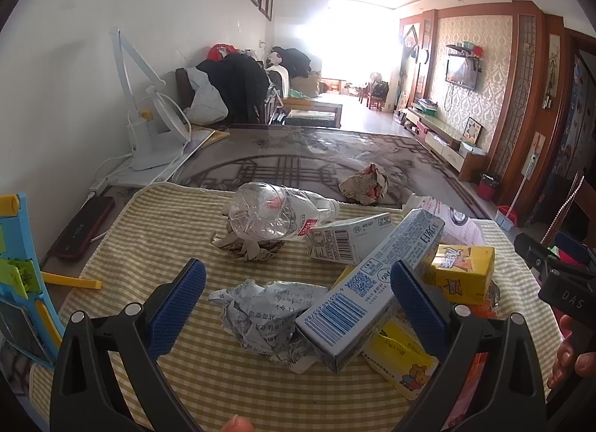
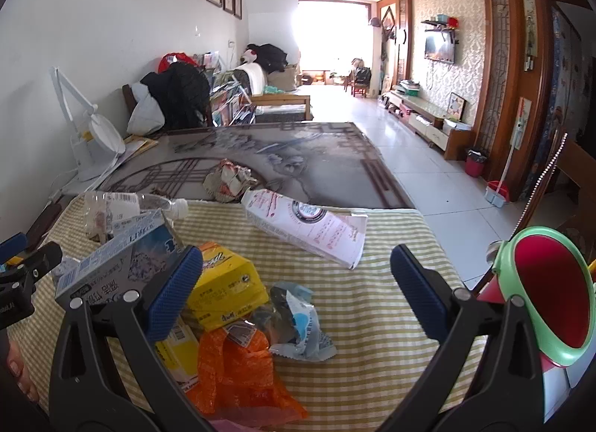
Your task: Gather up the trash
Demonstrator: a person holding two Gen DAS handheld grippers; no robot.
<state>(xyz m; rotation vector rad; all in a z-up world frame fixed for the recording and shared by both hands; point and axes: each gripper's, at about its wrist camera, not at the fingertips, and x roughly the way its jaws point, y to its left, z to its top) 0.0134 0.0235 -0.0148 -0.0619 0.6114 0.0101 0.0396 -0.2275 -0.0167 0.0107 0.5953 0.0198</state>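
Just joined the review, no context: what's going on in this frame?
A person holds a two-finger gripper in each hand over a striped cloth strewn with trash. Both the left gripper and right gripper are open and hold nothing. The left one frames a crumpled paper and a blue-and-white carton; the right one hovers near a yellow box and an orange wrapper. A red bin with a green rim waits at the right.

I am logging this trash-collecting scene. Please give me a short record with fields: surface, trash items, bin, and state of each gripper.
surface: striped cloth on a table
trash items: crushed plastic bottle, blue carton, yellow box, crumpled paper, white tube, orange wrapper
bin: small bin with green rim and red inside, at the cloth's right edge
left gripper: open, empty, above paper and carton
right gripper: open, empty
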